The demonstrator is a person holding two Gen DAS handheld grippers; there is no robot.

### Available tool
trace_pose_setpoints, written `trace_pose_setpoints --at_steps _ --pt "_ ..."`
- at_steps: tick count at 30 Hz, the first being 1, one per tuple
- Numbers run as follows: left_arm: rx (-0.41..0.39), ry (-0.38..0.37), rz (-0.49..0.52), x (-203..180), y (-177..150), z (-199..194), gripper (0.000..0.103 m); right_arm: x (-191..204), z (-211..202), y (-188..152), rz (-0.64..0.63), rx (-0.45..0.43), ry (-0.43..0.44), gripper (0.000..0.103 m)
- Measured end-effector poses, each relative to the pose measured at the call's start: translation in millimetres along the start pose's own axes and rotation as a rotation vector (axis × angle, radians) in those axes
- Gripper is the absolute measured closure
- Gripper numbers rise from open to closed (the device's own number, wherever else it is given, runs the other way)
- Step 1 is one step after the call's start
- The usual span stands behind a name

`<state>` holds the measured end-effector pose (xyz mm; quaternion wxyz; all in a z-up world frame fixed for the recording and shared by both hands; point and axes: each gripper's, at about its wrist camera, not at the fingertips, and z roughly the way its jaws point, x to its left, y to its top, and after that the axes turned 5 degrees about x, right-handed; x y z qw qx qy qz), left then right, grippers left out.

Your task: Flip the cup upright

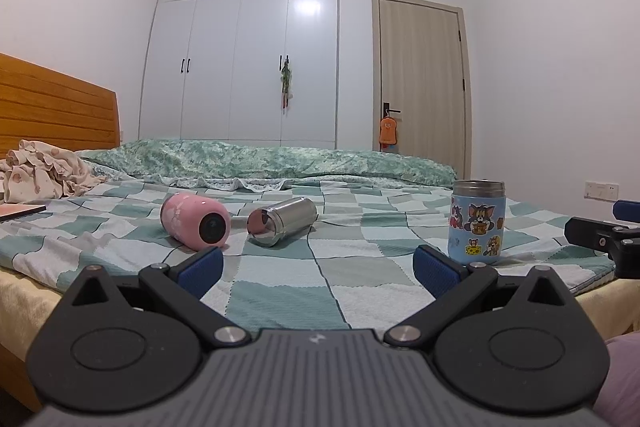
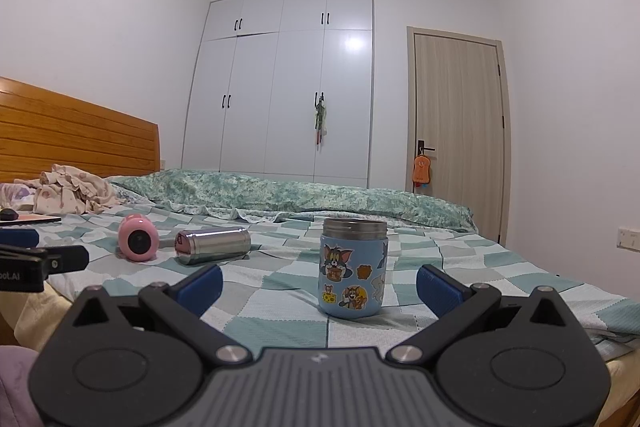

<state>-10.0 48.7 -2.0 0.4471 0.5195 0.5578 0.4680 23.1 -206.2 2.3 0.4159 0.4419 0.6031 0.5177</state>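
Both hand-held grippers — left (image 1: 318, 265), right (image 2: 319, 283) — gape empty above the bed (image 1: 280, 279). Pink cup (image 1: 195, 221) and steel cup (image 1: 282, 221) lie sideways near each other; either could roll off soft bedding when nudged

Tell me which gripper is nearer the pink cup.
Left. The left gripper faces the pink cup just ahead; the right gripper sits farther right, before the cartoon cup.
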Motion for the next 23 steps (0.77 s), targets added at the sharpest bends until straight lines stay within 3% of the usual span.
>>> trace_pose_setpoints --at_steps 23 --pt "-0.005 0.0 -0.012 1.1 0.1 -2.1 0.0 0.2 0.5 -0.6 -0.003 0.001 0.0 0.0"
